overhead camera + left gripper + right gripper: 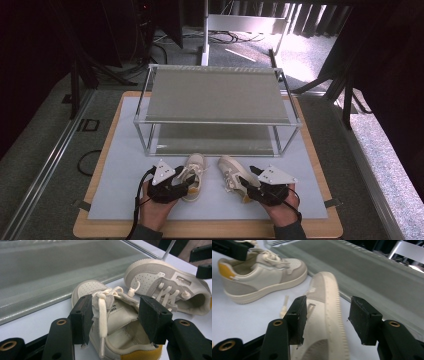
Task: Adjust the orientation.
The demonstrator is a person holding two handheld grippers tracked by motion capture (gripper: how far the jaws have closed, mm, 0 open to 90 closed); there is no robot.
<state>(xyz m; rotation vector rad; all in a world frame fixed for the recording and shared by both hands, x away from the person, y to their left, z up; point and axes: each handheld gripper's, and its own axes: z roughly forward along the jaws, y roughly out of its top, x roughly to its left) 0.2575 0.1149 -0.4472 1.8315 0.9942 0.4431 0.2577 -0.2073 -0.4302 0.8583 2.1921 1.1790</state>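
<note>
Between each gripper's spread jaws sits one shoe: left gripper (113, 320) around the left shoe (117, 322), right gripper (325, 320) around the right shoe (324, 322).

Two small cream-and-grey sneakers are lying side by side near the front edge of the counter, toes pointing toward its far edge. The left sneaker (194, 175) is sitting upright, its white laces loose and tongue lifted, a yellow patch showing at the heel. The right sneaker (231, 172) is tipping onto its side, its pale sole edge facing up, toe angling slightly toward the left sneaker.
</note>
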